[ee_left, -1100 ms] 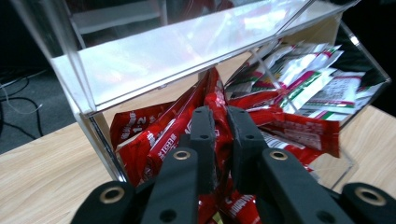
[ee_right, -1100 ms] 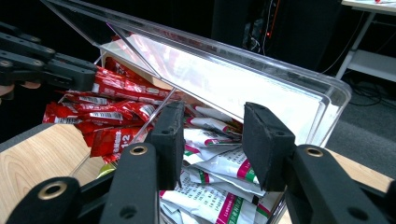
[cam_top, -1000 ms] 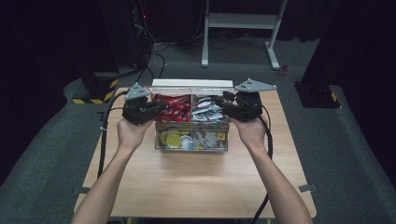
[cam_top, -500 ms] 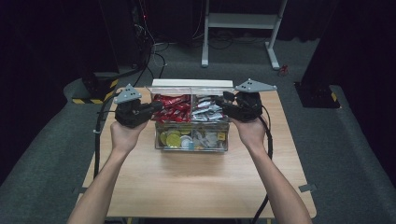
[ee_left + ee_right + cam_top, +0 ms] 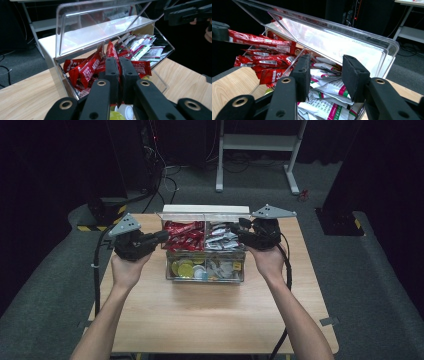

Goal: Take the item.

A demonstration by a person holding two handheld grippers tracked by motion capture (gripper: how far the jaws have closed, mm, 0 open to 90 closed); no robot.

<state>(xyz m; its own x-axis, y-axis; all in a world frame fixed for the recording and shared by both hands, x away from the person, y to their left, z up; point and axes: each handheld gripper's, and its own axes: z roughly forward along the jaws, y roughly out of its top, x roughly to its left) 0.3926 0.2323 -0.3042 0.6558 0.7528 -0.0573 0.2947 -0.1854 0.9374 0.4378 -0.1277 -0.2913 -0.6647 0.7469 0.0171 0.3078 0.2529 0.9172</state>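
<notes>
The left gripper moved away to the left from the clear acrylic four-compartment box.

Its jaws were pressed together, pinching one red sachet; the box stood just to its right. The right gripper rested at the box's right wall, jaws slightly apart, holding nothing.

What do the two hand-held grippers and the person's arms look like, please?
Both the left gripper and the right gripper are black, each topped by a grey three-cornered plate and trailing a black cable. The jaws are flat black blocks on arms with brass-coloured rivets. The person's forearms are bare, with no sleeves visible.
</notes>
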